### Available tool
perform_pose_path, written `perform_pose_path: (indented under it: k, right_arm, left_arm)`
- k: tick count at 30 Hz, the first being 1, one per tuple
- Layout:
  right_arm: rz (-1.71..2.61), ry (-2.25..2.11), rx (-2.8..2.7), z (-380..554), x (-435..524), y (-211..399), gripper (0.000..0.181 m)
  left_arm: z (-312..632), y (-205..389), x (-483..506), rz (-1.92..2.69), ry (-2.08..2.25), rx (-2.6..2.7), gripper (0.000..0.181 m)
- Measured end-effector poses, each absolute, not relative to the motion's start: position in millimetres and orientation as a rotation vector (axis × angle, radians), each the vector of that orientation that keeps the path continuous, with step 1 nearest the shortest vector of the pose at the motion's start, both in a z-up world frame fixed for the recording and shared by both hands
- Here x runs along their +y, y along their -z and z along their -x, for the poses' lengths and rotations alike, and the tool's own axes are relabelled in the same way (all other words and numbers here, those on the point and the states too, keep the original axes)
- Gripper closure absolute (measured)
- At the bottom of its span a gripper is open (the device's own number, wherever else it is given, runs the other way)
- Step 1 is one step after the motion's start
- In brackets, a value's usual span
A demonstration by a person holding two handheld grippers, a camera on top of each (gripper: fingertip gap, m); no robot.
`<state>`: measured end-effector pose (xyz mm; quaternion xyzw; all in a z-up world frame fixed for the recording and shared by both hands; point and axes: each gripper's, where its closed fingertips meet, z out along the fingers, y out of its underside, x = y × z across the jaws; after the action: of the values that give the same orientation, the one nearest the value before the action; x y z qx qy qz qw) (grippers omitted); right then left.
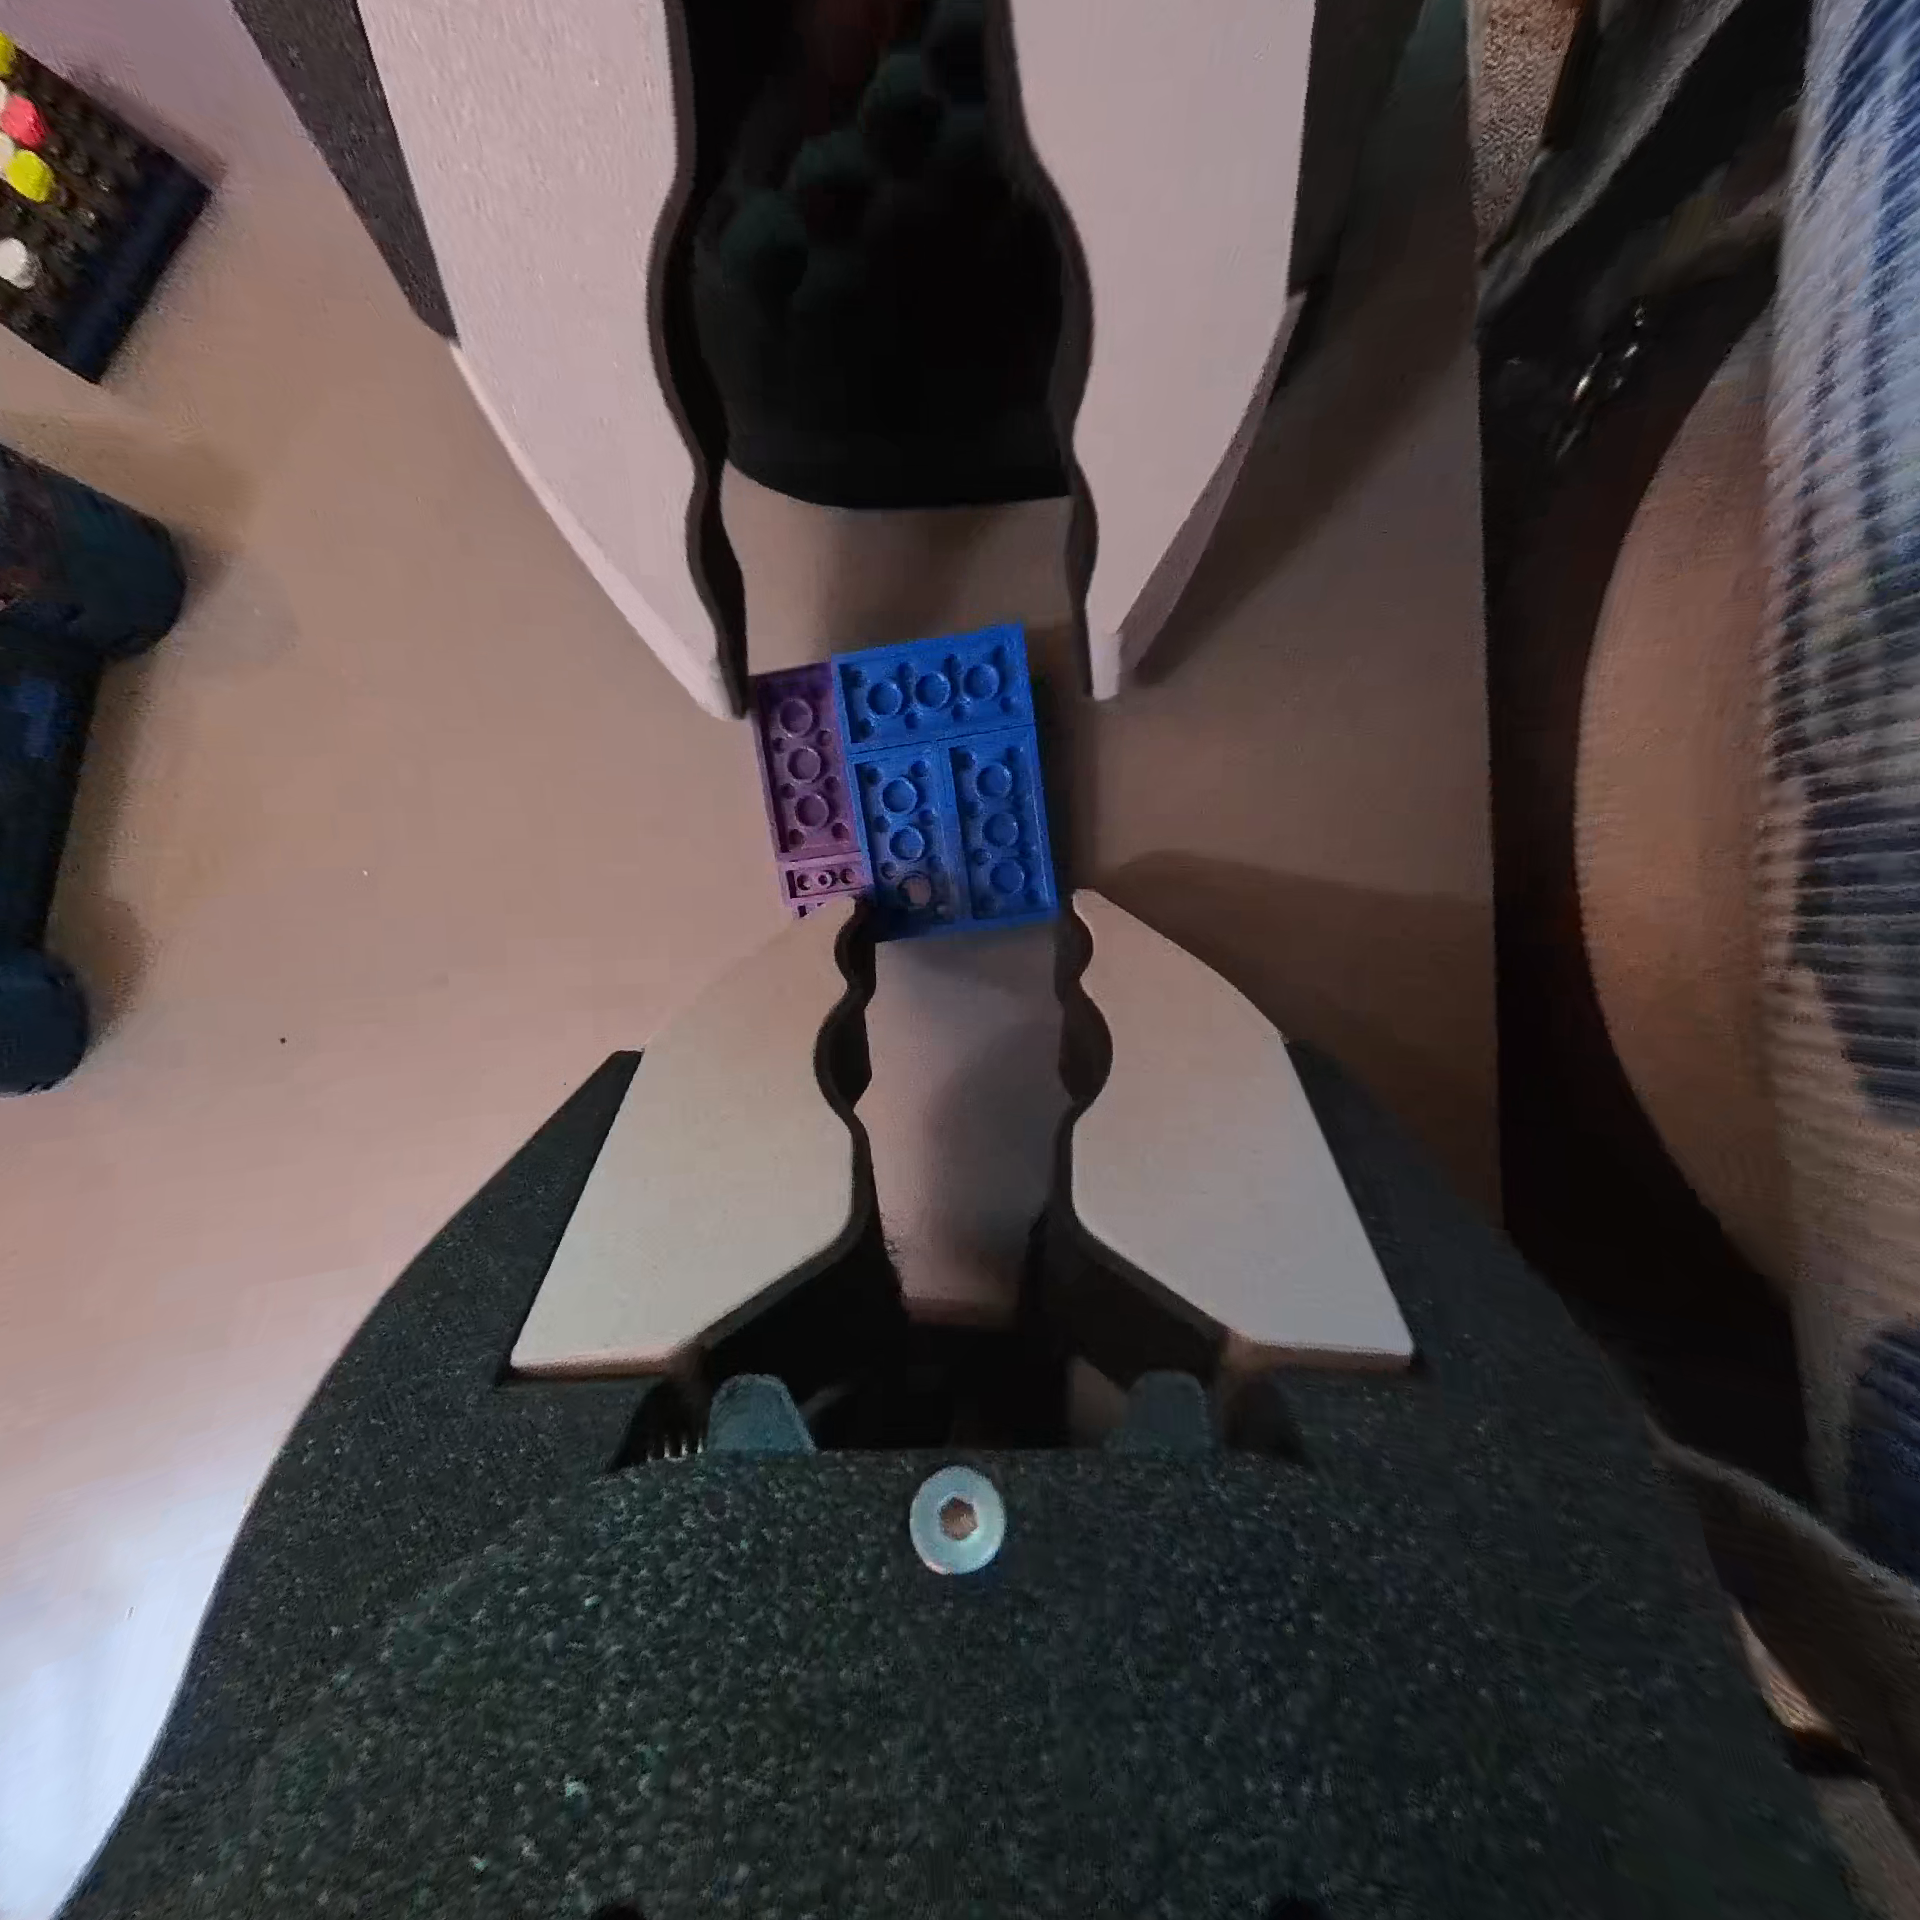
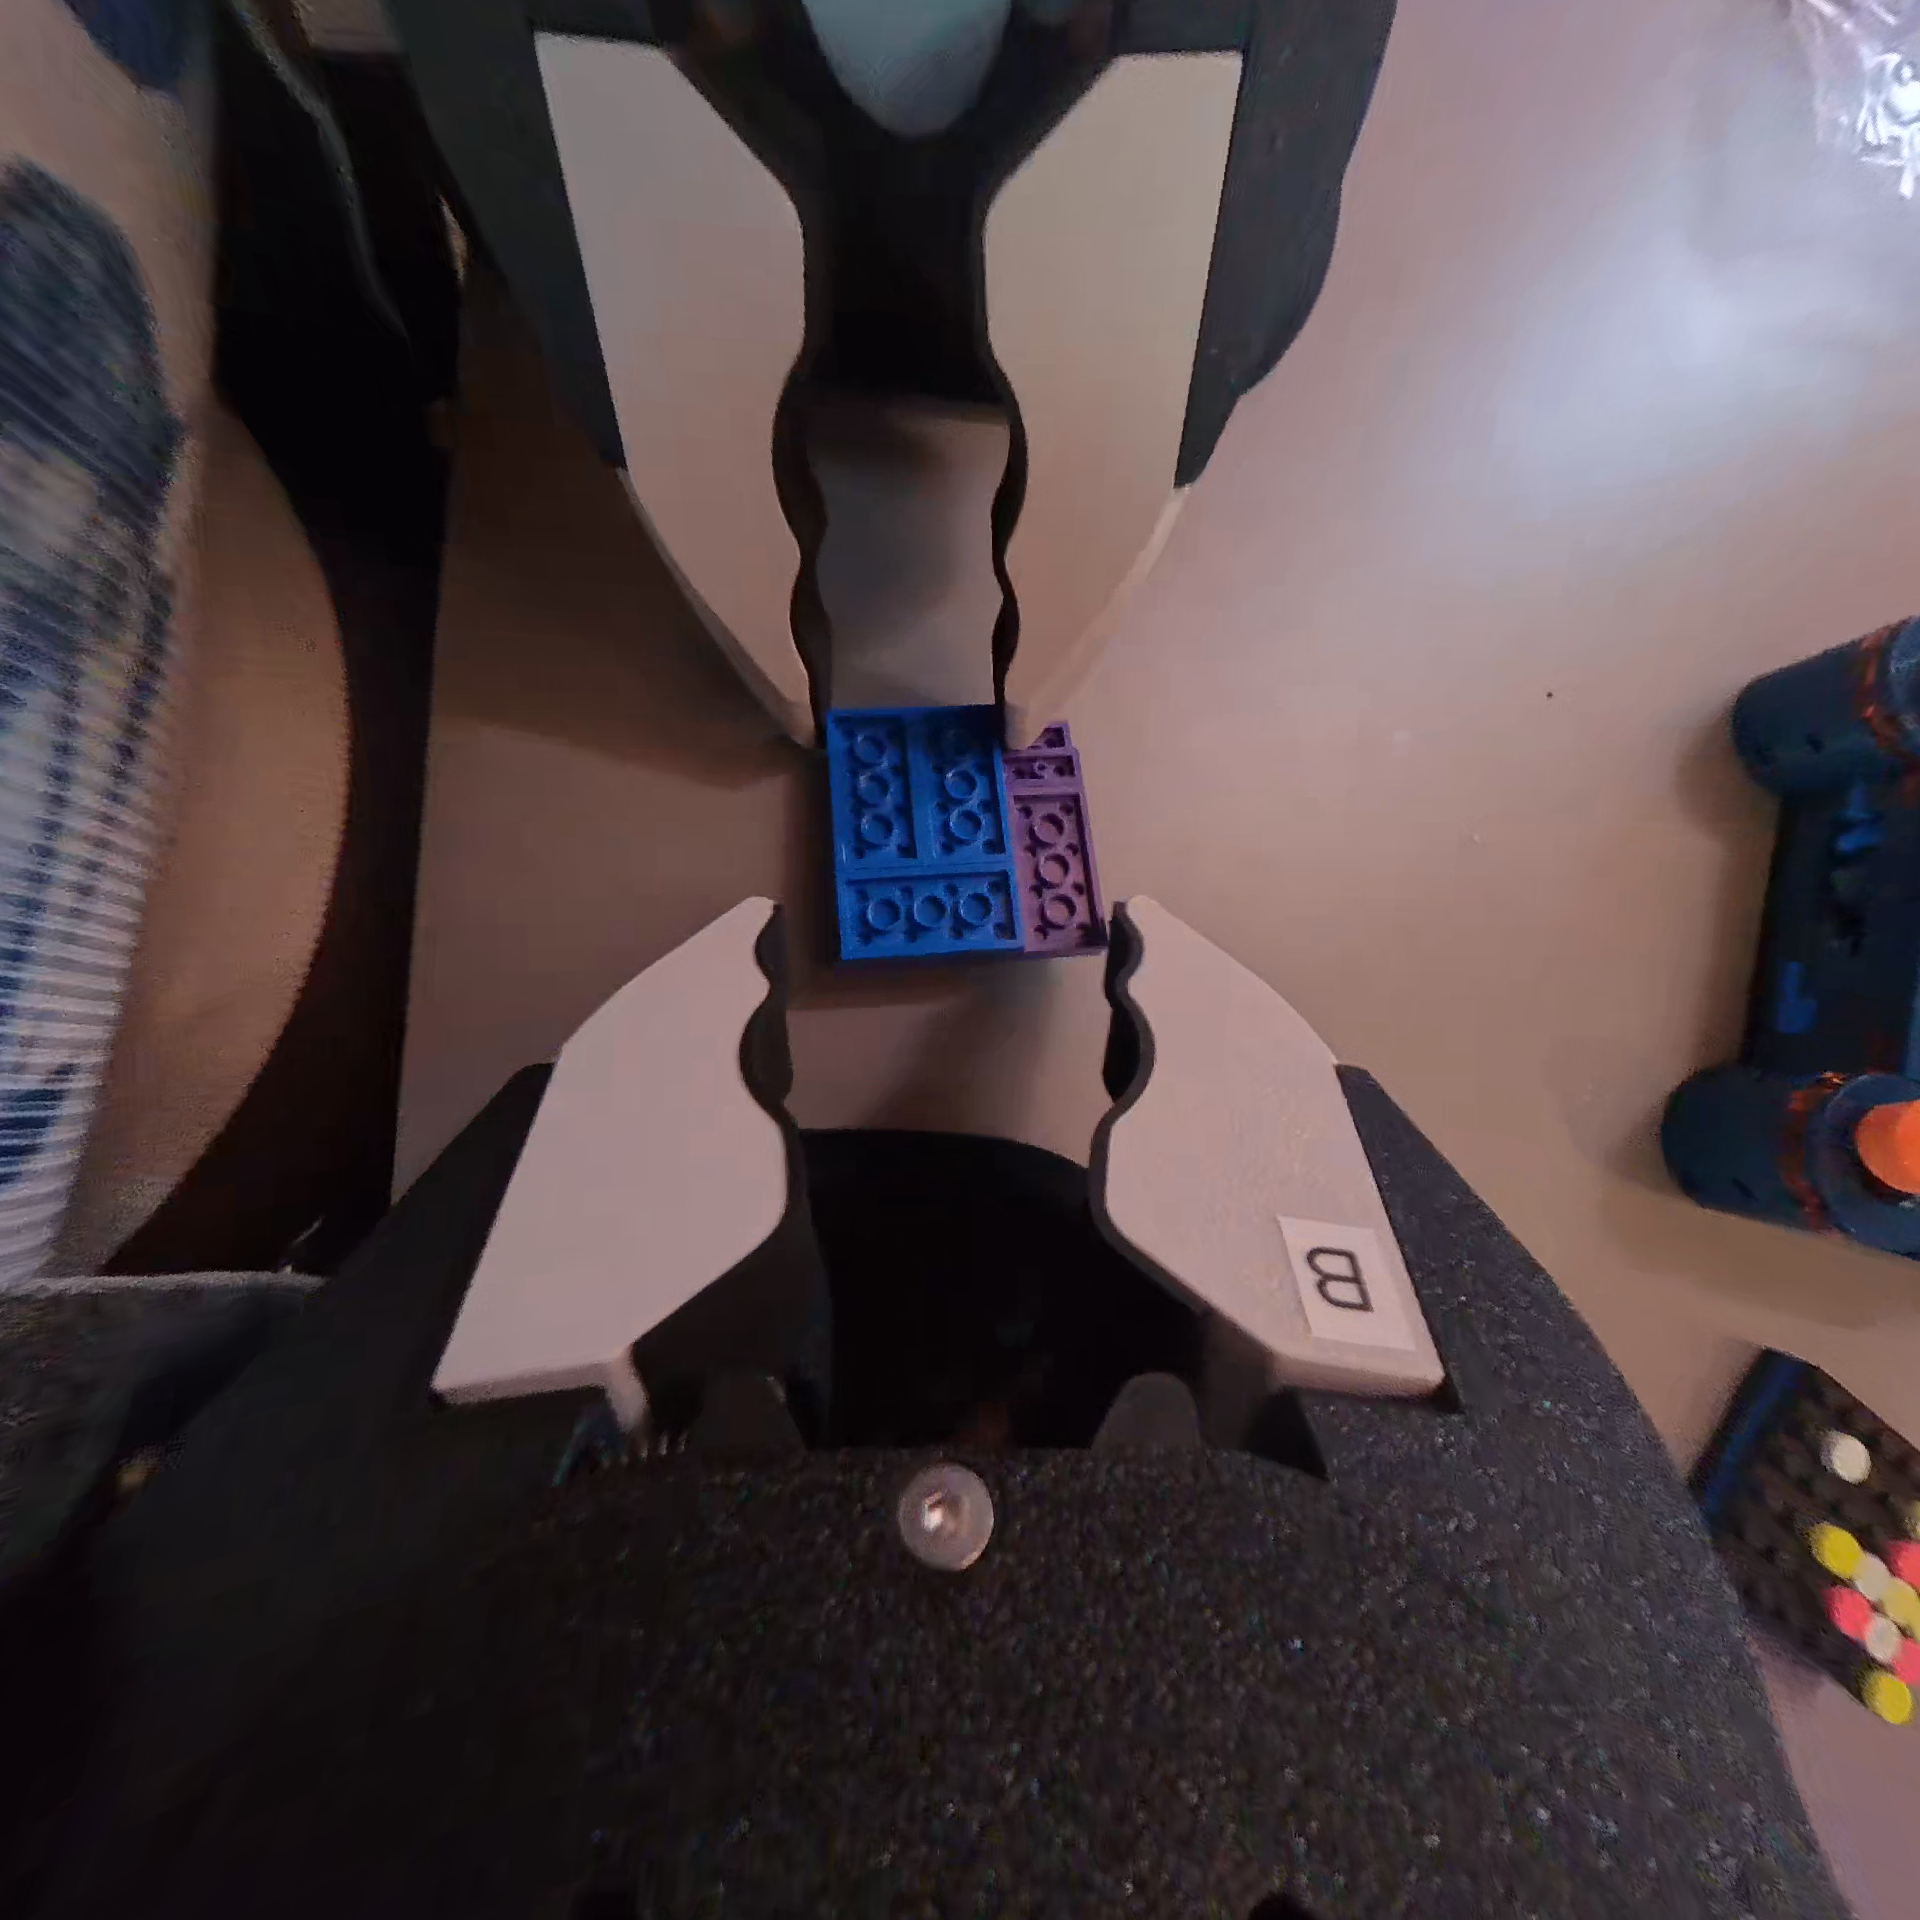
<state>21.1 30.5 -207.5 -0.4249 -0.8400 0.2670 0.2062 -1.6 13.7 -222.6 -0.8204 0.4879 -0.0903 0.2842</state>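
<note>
A pale table (image 1: 364, 727) fills both views, with a person's patterned sleeve (image 1: 1849, 623) along its edge. A dark blue toy (image 2: 1829, 935) with orange parts lies well off to the side, near a black studded plate (image 2: 1829, 1527) carrying yellow, red and white pegs.

Between the two grippers, which face each other, sits a block of blue bricks (image 1: 951, 784) joined to purple bricks (image 1: 805, 774), undersides showing. The left gripper (image 1: 961, 914) pinches the blue end. The right gripper (image 2: 940, 935) has its fingers spread wider than the block, tips just beside the block's end; contact cannot be told.
</note>
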Motion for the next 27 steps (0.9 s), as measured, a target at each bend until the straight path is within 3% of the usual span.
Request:
perform_pose_path:
  k: [6,8,9,14,17,22,27]
  right_arm:
    - [1.174,-0.919,-2.374,-19,21,209,0.141]
    - [1.197,-1.027,-2.332,-18,24,199,0.177]
    - [1.205,-1.069,-2.312,-16,26,194,0.181]
    - [1.222,-0.962,-2.366,-10,30,206,0.181]
    - [1.221,-0.933,-2.386,-8,27,212,0.181]
    - [1.286,-0.884,-2.428,-9,25,212,0.181]
    - [1.460,-0.924,-2.398,-10,25,212,0.181]
  left_arm:
    - [4,223,9,2.199,0.202,1.445,0.148]
    - [8,222,7,2.137,0.154,1.576,0.148]
    - [9,222,6,2.110,0.144,1.630,0.148]
    - [10,223,5,2.121,0.195,1.677,0.148]
    - [11,222,9,2.148,0.178,1.591,0.135]
    - [7,223,5,2.201,0.263,1.503,0.147]
    - [7,222,4,2.163,0.318,1.524,0.147]
